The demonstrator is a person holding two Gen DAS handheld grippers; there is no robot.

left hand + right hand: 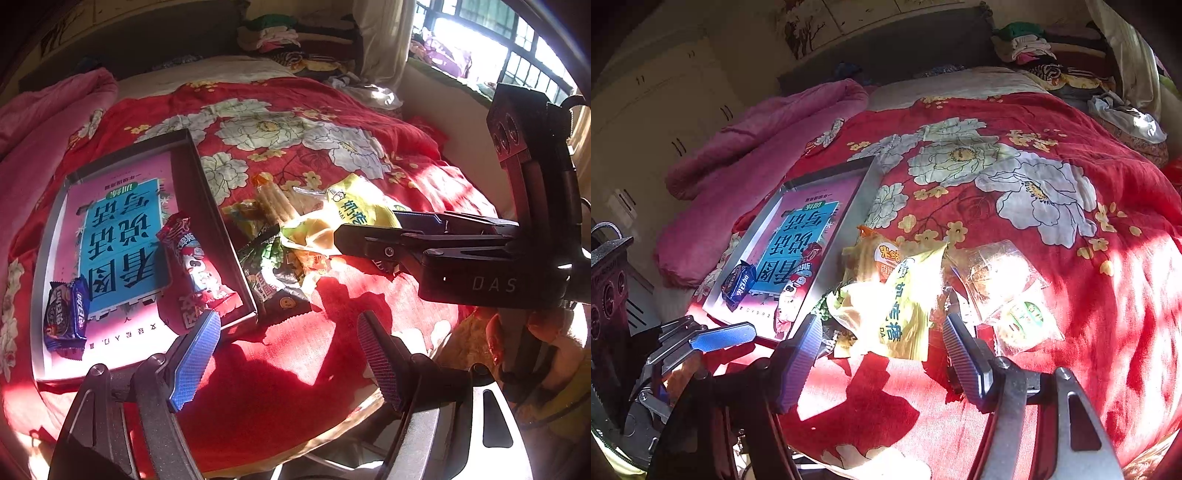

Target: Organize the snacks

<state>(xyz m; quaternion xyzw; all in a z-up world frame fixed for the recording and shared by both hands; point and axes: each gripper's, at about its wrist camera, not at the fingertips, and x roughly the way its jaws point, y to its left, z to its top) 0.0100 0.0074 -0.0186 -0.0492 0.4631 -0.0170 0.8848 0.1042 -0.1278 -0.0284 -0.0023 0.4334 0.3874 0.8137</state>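
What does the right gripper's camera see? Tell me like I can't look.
The open right gripper hovers by a yellow snack bag in a snack pile on a red flowery blanket. Left of it, a tray holds a blue packet.

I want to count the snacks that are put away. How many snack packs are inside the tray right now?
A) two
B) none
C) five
A: inside the tray lie just a blue cookie pack and a red snack pack, while the yellow bag and the other snacks sit outside on the red blanket.
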